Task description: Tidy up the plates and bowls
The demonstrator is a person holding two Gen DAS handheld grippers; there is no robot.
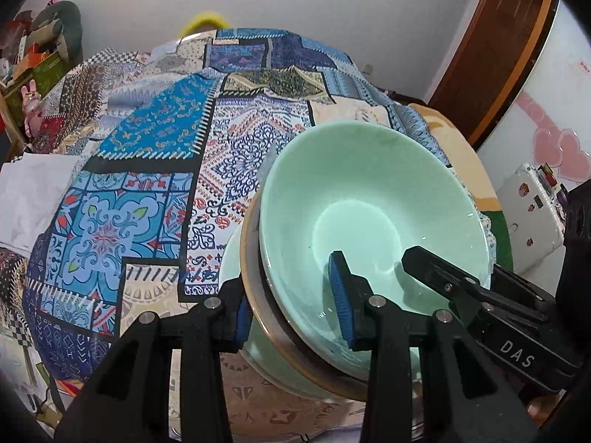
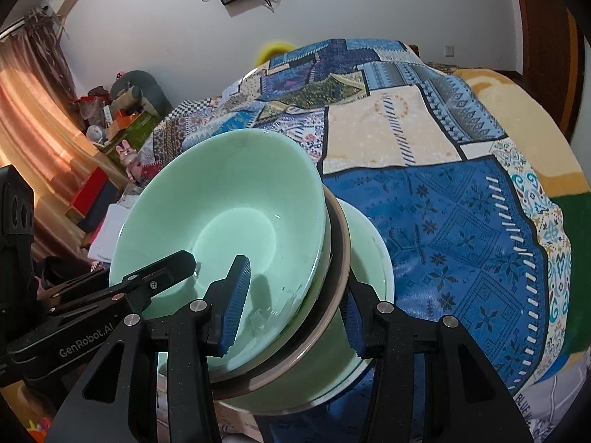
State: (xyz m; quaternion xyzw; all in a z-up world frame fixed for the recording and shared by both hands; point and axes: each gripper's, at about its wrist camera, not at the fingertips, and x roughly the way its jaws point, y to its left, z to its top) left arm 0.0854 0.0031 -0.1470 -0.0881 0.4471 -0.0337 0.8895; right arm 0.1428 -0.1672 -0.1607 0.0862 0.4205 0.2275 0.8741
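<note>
A stack of dishes hangs over the patterned bedspread (image 1: 155, 140). On top is a pale green bowl (image 1: 354, 192) (image 2: 229, 192), under it a brown-rimmed bowl (image 1: 255, 306) (image 2: 338, 254), and at the bottom a light green dish (image 1: 258, 350) (image 2: 373, 254). My left gripper (image 1: 290, 284) clamps the stack's near wall, one blue pad inside the top bowl and one outside. My right gripper (image 2: 295, 280) clamps the opposite side the same way. Each view also shows the other gripper's finger reaching into the bowl.
The bed fills most of both views, with a yellow blanket (image 2: 491, 77) along its right side. A cluttered shelf with toys (image 1: 33, 70) stands at the left, a white stickered case (image 1: 532, 214) at the right, and a curtain (image 2: 33, 110) beyond the shelf.
</note>
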